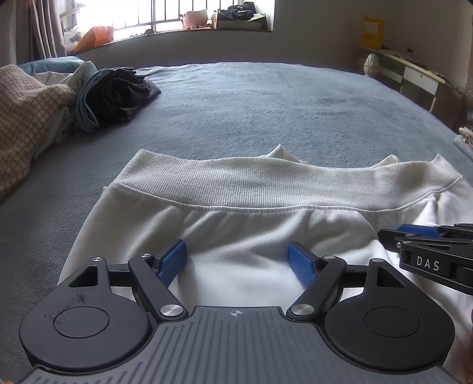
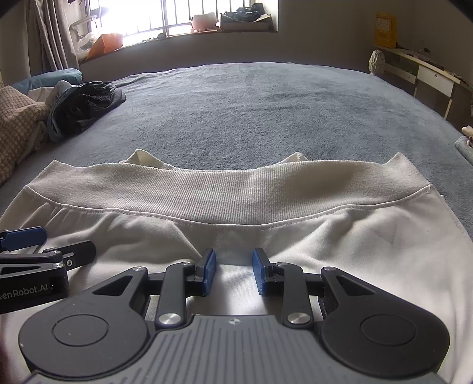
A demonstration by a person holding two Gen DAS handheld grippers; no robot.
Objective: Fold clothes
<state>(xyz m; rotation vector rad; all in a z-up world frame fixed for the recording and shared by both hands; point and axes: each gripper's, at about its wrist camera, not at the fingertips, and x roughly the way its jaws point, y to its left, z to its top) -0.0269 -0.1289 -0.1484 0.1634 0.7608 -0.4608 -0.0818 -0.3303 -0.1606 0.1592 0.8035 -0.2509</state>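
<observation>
My left gripper (image 1: 238, 260) covers the near part of the sweatshirt (image 1: 242, 183); its lower edge lies under the gripper body and I cannot see it. In the right view, my right gripper (image 2: 233, 273) hides the same stretch. I cannot tell whether its pads (image 2: 208, 271) touch the cloth or stand just above it. The sweatshirt's right side runs off the left view's edge, and its left side runs off the right view's. Two pale corners (image 2: 142, 158) peek out behind the ribbed band; the rest is hidden. Sill clutter (image 1: 195, 17) is too small to name. The dark pile (image 1: 115, 97) buries its own layers. The shelf (image 1: 414, 71) is cut at the frame.
</observation>
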